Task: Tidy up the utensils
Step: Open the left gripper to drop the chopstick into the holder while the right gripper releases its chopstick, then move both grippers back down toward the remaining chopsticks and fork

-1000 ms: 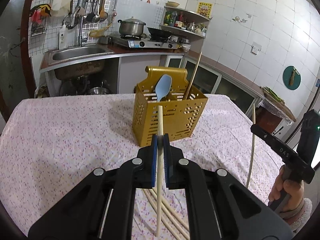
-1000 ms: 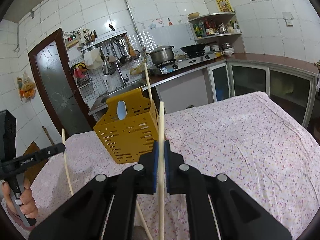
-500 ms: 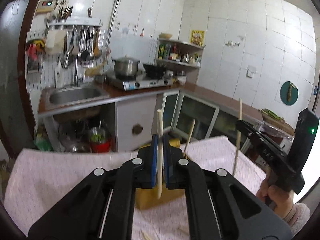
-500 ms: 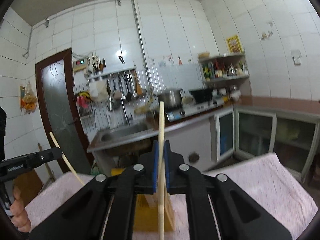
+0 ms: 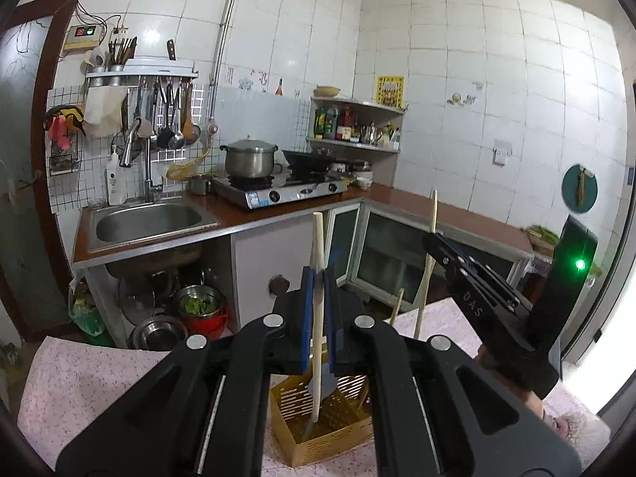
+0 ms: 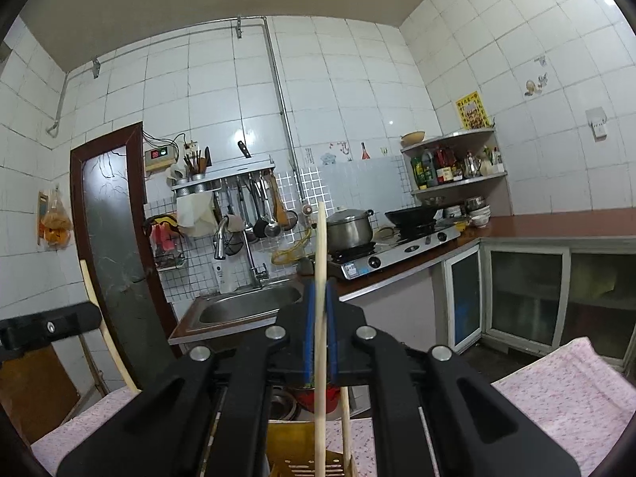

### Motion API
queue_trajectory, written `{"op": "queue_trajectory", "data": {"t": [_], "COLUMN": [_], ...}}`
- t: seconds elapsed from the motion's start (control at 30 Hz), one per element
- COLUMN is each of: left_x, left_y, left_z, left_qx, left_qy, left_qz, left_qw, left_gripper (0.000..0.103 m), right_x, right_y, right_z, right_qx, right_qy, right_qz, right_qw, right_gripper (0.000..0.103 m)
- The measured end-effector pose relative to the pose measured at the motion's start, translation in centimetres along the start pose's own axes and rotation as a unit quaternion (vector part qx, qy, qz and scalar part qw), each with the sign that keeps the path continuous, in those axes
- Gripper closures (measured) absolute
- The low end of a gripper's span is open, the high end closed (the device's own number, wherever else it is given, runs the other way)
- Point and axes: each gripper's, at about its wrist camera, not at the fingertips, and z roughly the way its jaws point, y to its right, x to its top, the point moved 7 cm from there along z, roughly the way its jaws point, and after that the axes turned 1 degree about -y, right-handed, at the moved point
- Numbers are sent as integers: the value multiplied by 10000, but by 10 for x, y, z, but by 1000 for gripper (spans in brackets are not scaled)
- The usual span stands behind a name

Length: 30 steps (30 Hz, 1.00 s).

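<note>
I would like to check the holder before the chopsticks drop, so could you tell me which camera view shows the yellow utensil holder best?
The left wrist view: it looks down into the yellow utensil holder, showing its perforated walls and open top below the left gripper. The right wrist view shows only its top edge at the bottom of the picture, behind the right gripper.

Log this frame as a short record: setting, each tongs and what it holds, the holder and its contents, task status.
setting: tiled kitchen; table with pink floral cloth
left tongs: shut on a chopstick, held upright, its lower end over the holder
right tongs: shut on a second chopstick, also upright
holder: yellow, slotted, standing on the table
holder contents: blue spoon and a stick
status: neither held chopstick released yet
</note>
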Motion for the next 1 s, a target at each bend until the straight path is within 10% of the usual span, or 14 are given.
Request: {"op": "queue_trajectory", "data": {"t": [0.47, 0.57, 0.6, 0.77, 1.0], "left_x": [-117, -124, -126, -131, -177], "left_y": [-17, -19, -20, -19, -20], "left_z": [37, 28, 22, -17, -50], "left_qx": [61, 142, 190, 405, 769], "left_qy": [-792, -813, -837, -773, -1585], "left_qz": [-243, -363, -412, -547, -676], "left_qw": [9965, 9959, 9955, 9947, 9820], "left_gripper": [99, 98, 94, 33, 12], "right_x": [-82, -87, -86, -97, -153], "right_y": [17, 19, 21, 21, 29], "right_z": [-14, -32, -42, -89, -142], "right_qx": [23, -22, -83, -242, -439], "right_qy": [-1002, -1231, -1275, -1668, -2652], "right_qz": [-272, -256, -258, -558, -591], "right_qw": [9946, 9921, 9915, 9841, 9614], "right_gripper": [95, 70, 50, 48, 48]}}
